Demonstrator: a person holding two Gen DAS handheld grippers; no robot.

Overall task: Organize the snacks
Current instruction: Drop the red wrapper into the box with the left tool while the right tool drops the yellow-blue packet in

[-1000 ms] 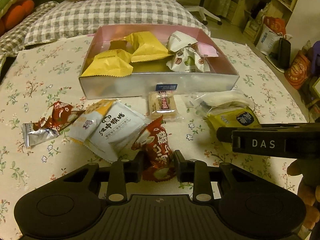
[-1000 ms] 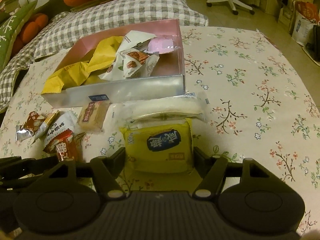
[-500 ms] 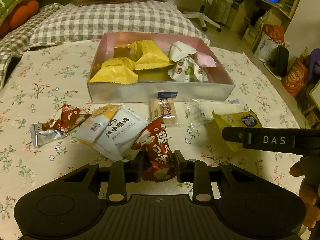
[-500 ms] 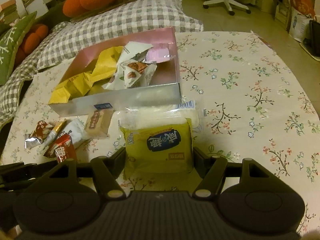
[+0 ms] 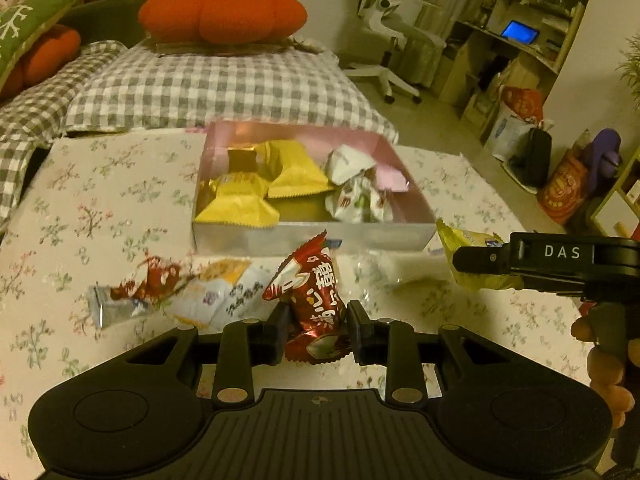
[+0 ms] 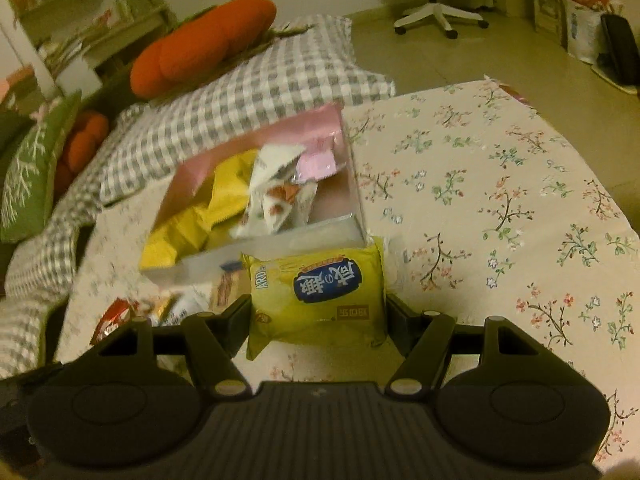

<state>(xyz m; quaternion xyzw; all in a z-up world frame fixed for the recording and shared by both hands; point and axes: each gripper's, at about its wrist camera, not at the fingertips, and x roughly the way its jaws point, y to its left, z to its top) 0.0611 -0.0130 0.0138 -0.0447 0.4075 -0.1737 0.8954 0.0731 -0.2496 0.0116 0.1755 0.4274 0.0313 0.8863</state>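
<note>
My left gripper (image 5: 318, 320) is shut on a red snack packet (image 5: 314, 300) and holds it above the table. My right gripper (image 6: 318, 304) is shut on a yellow biscuit pack (image 6: 320, 292), also lifted; it shows at the right of the left wrist view (image 5: 472, 264). A silver box with pink inner walls (image 5: 312, 236) (image 6: 264, 248) lies ahead and holds yellow packets (image 5: 248, 196), white packets (image 5: 356, 196) and a pink one (image 5: 392, 176).
Loose snacks (image 5: 176, 292) lie on the floral tablecloth (image 5: 80, 216) left of the box front, with a clear-wrapped white snack (image 5: 400, 272) before it. A checked cushion (image 5: 224, 84) and orange pumpkin pillows (image 5: 224, 12) lie behind the table. The tablecloth's right side (image 6: 500, 200) is bare.
Both grippers have risen with their packets off the table and tilted toward the box. The clear-wrapped white snack stays on the cloth.
</note>
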